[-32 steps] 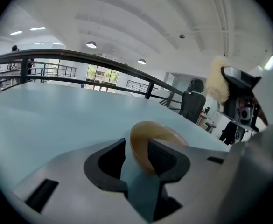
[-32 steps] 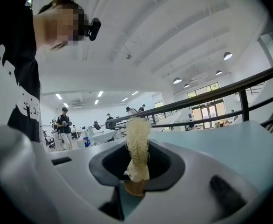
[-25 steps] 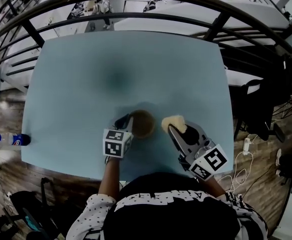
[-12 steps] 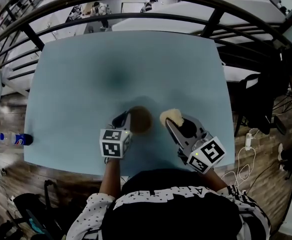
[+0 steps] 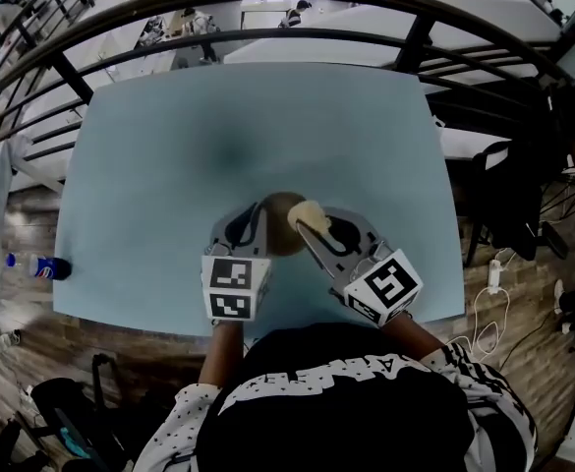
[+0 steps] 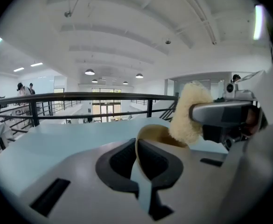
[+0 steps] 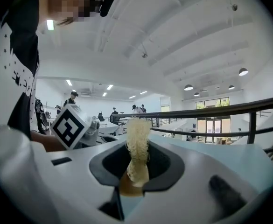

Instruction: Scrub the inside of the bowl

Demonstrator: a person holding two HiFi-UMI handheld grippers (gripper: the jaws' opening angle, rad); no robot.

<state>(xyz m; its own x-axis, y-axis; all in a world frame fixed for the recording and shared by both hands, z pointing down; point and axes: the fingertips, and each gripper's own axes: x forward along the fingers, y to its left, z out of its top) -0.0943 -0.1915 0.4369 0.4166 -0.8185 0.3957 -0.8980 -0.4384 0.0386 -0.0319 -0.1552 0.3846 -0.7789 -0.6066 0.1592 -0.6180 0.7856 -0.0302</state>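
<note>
Pinching the bowl [image 6: 151,132] by its rim, the left gripper [image 6: 137,157] has just been closing its jaws on it, over the table [image 5: 169,165]. Just right of it, the right gripper [image 7: 135,169] clamps a sponge [image 7: 137,139] at the bowl's mouth.

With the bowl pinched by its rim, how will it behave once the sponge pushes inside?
Probably light: the left gripper, its jaws just closed further on the rim, holds the bowl by one thin edge. It may pivot in that grip when the sponge presses. The wall looks stiff, showing no bend.
</note>
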